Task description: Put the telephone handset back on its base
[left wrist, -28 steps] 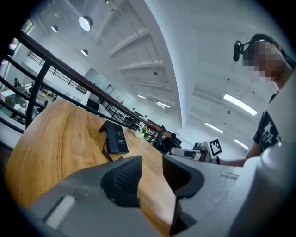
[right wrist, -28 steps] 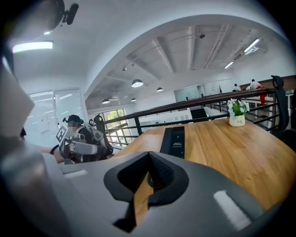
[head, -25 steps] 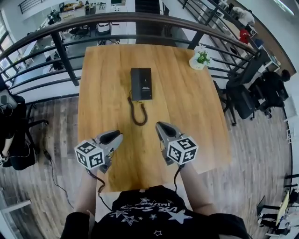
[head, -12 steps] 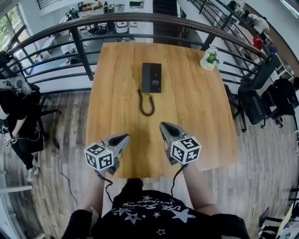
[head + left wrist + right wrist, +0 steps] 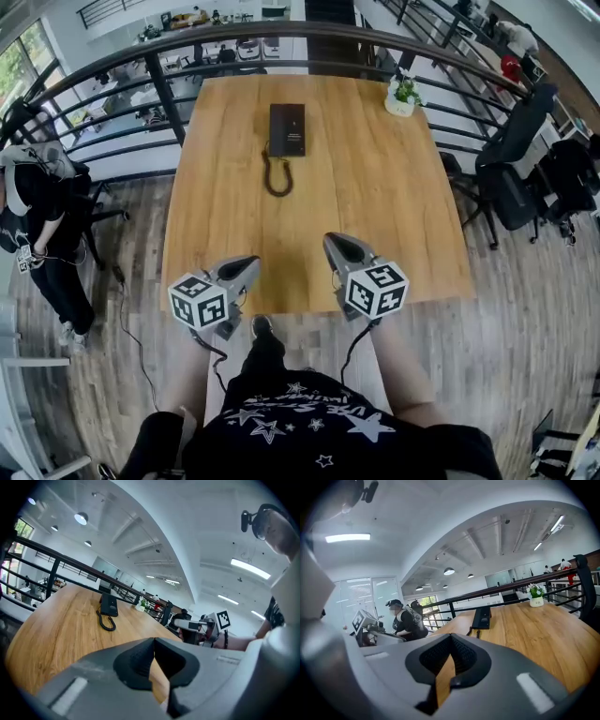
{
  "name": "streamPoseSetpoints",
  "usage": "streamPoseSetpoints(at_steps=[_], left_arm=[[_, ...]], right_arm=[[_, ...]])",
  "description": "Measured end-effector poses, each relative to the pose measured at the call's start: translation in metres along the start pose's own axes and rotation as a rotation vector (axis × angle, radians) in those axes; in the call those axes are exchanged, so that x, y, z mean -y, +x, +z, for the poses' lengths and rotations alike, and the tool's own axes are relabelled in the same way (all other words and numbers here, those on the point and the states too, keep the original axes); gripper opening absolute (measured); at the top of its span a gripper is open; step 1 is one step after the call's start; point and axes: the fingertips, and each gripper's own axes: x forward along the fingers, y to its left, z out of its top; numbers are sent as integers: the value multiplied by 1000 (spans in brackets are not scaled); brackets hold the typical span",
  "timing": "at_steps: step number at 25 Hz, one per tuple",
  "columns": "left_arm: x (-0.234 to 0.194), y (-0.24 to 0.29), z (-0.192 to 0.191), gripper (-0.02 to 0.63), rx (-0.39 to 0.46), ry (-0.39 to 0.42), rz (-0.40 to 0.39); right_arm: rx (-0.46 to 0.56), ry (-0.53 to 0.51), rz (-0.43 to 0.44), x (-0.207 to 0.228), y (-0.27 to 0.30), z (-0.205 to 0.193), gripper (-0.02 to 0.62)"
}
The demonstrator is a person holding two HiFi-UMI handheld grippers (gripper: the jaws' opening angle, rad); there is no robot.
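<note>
A black telephone lies at the far middle of the wooden table, its coiled cord looping toward me. At this distance I cannot tell the handset apart from the base. My left gripper hovers over the table's near edge, shut with nothing between its jaws. My right gripper hangs beside it, also shut and empty. In the left gripper view the telephone sits far ahead of the closed left gripper. The right gripper view shows the telephone beyond the right gripper.
A small potted plant stands at the table's far right corner. A black railing curves round the far and side edges. A person stands on the floor at the left. Office chairs sit to the right.
The view has pulled back, so the telephone now lies farther from me and both grippers sit at the table's near edge. The left jaws have closed.
</note>
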Motion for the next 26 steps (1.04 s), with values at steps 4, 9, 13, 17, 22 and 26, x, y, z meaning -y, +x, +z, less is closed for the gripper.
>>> streamPoseSetpoints(at_steps=[4, 9, 13, 17, 22, 26], left_arm=[[39, -6, -11, 3, 11, 5, 10], [77, -2, -34, 2, -15, 27, 13], [106, -4, -53, 2, -26, 39, 11], [123, -10, -72, 2, -42, 61, 54], [134, -21, -103, 2, -82, 72, 114], [147, -42, -127, 2, -98, 78, 157]], right_arm=[[2, -6, 3, -2, -45, -8, 2], [-3, -12, 18, -4, -87, -18, 2], [-19, -22, 26, -12, -112, -32, 2], [-24, -35, 39, -22, -134, -43, 2], [-16, -47, 46, -36, -154, -59, 2], [-20, -57, 59, -57, -173, -73, 2]])
